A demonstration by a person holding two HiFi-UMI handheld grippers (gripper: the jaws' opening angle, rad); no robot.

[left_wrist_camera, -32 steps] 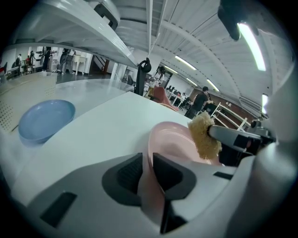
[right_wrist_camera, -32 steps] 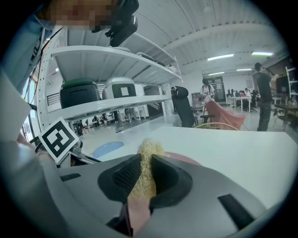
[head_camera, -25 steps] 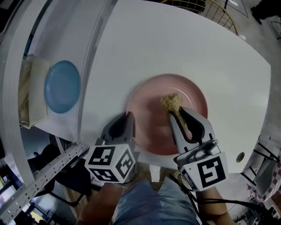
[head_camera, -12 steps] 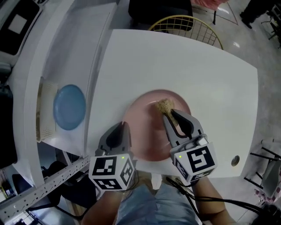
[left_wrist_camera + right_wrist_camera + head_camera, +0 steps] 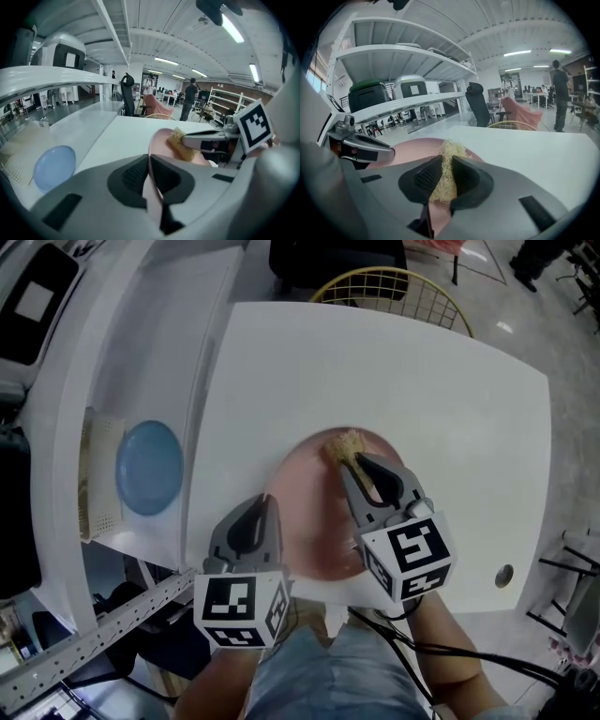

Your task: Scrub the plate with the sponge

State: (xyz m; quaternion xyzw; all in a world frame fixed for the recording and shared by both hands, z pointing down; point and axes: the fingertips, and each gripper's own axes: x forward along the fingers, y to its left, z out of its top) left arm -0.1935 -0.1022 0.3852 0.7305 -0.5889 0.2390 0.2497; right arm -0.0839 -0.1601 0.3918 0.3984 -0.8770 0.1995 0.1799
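The left gripper [image 5: 148, 176] is clamped on the round pink plate [image 5: 314, 512] at its nine o'clock rim. The right gripper [image 5: 443, 176] pinches the tan fibrous sponge [image 5: 345, 443] at the plate's one o'clock edge, so scrubbing likely sweeps toward six.

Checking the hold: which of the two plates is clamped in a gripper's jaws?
The pink plate, its rim pinched by the left gripper; the blue plate lies apart, untouched.
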